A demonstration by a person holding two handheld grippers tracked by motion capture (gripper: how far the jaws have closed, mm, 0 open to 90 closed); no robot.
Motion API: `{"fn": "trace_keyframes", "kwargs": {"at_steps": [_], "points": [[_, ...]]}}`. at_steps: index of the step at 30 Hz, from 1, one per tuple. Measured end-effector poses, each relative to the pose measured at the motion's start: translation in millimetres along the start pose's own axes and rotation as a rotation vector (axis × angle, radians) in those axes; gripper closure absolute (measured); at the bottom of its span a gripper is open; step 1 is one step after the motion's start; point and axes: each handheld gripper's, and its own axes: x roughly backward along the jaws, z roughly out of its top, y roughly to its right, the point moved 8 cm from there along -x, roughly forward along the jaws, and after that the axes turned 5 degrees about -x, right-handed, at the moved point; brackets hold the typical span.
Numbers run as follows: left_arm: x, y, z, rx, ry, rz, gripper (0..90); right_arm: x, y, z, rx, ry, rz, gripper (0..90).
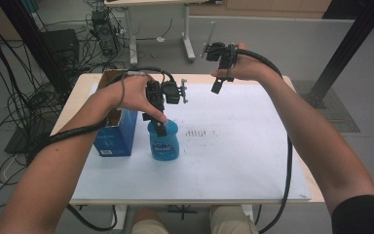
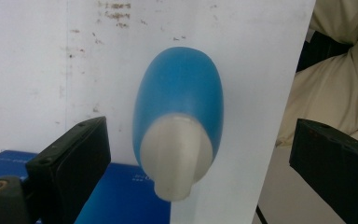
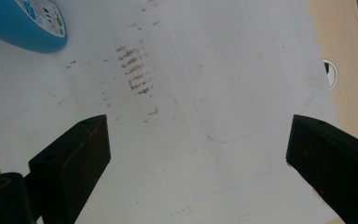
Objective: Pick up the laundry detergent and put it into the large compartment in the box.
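A blue plastic bottle [image 1: 164, 141] with a white cap stands upright on the white table sheet [image 1: 233, 141], left of centre. My left gripper [image 1: 159, 122] hangs just above it, pointing down, open, its jaws wide on either side of the white cap [image 2: 176, 156] without touching it. In the left gripper view the bottle's blue body [image 2: 182, 88] runs away from the camera. My right gripper [image 1: 219, 80] is held up over the far right part of the table, open and empty. The bottle's base and label [image 3: 25, 21] sit in the top left corner of the right gripper view.
A dark blue cardboard box [image 1: 114, 131], open at the top, stands just left of the bottle. Brown smudge marks [image 1: 198, 132] stain the sheet near the middle. Cables, table legs and black frame posts crowd the floor beyond the table's far edge.
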Motion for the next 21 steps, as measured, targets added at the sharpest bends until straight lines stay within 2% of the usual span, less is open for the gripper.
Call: {"fn": "trace_keyframes", "kwargs": {"at_steps": [6, 13, 21], "points": [[-13.4, -3.0, -2.2, 0.007, -0.006, 0.002, 5.6, -1.7, -1.2, 1.1, -0.006, 0.005, 0.003, 6.0], [-21.6, -5.4, -3.5, 0.011, 0.005, -0.004, 5.6, -3.3, -0.6, 2.5, 0.001, -0.004, 0.002, 6.0], [-31.5, -6.6, -3.0, 0.008, -0.015, 0.000, 5.6, -5.8, -0.3, 2.5, -0.003, -0.003, 0.004, 6.0]]}}
